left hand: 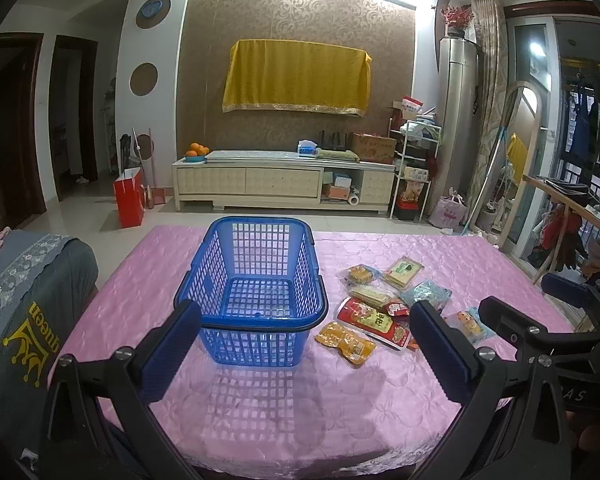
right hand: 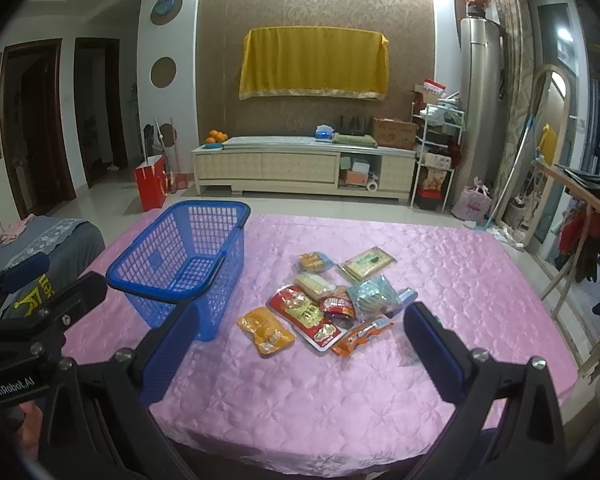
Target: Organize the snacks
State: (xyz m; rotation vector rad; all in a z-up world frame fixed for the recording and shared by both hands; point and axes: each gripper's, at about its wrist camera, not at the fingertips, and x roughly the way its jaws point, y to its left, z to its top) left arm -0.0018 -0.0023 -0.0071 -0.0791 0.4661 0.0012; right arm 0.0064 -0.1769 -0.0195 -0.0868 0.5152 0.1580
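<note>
An empty blue plastic basket stands on the pink tablecloth; it also shows in the right wrist view. To its right lies a pile of several snack packets, among them a red packet, an orange packet and a light blue packet. In the right wrist view the red packet and orange packet lie ahead. My left gripper is open, empty, just in front of the basket. My right gripper is open, empty, short of the packets.
A grey covered seat stands at the table's left edge. Beyond the table are a cream TV cabinet, a red bag on the floor and a wooden rack at right. The pink cloth ends at the near table edge.
</note>
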